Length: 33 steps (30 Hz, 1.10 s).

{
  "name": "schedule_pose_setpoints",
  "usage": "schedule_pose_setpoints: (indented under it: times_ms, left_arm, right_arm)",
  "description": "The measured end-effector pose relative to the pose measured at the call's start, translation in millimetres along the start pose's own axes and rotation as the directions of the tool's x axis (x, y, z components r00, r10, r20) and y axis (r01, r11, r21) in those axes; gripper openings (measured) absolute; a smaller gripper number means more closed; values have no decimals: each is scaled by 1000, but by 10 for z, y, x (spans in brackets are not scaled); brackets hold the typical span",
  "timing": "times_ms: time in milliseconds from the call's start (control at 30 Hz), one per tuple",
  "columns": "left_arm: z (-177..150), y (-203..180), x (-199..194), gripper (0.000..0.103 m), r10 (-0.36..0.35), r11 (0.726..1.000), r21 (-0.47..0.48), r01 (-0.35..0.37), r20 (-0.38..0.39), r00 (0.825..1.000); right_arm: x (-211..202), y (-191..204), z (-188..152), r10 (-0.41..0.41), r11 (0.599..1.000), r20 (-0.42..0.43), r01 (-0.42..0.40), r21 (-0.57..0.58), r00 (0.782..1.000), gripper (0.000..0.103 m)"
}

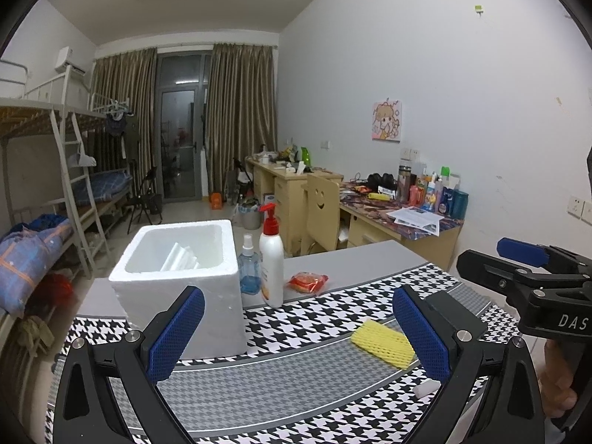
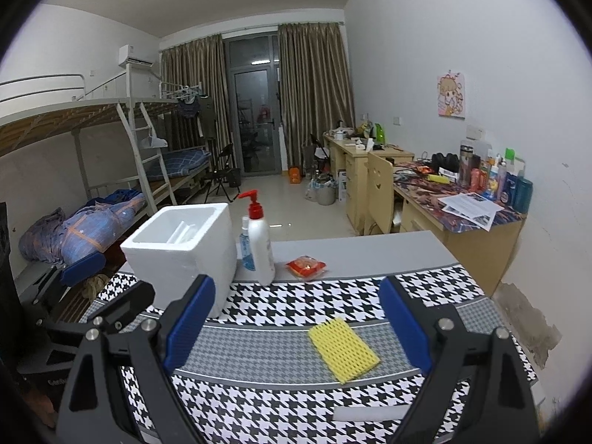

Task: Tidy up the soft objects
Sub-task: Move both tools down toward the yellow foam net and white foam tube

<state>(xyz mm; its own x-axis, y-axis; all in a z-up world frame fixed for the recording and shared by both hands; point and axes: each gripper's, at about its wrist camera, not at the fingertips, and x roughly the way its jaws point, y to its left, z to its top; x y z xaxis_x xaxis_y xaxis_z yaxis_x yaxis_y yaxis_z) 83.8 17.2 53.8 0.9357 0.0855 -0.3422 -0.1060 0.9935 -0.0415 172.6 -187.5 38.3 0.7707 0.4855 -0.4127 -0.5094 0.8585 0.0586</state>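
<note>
A yellow foam net sleeve [image 1: 383,342] [image 2: 343,348] lies flat on the houndstooth tablecloth [image 1: 281,399] [image 2: 296,399]. A white foam box [image 1: 181,281] [image 2: 181,255] stands open at the left, with white foam pieces inside. A white foam strip [image 2: 370,413] lies near the front edge; its end [image 1: 427,388] peeks out behind my left gripper's right finger. My left gripper [image 1: 296,333] is open and empty, the sleeve just inside its right finger. My right gripper [image 2: 298,323] is open and empty above the sleeve.
A white pump bottle [image 1: 271,259] [image 2: 259,244] and a blue spray bottle [image 1: 248,266] [image 2: 245,246] stand beside the box. A red snack packet [image 1: 308,282] [image 2: 306,266] lies behind. Bunk beds at the left, desks along the right wall.
</note>
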Motion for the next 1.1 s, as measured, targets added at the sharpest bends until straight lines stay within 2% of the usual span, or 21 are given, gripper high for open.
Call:
schedule_pose_setpoints:
  times_ms: [533,1100]
  left_arm:
    - [-110,-147,90,102,8,1000,8,-9,1,1000]
    - [-219,-273,370,102,-43,999,-12,42,-71,997]
  right_arm:
    - [138,-239,-120,-53,998,-30,54,27,998,93]
    - [221,-471,-274,-71,995,-71,75,65,995,93]
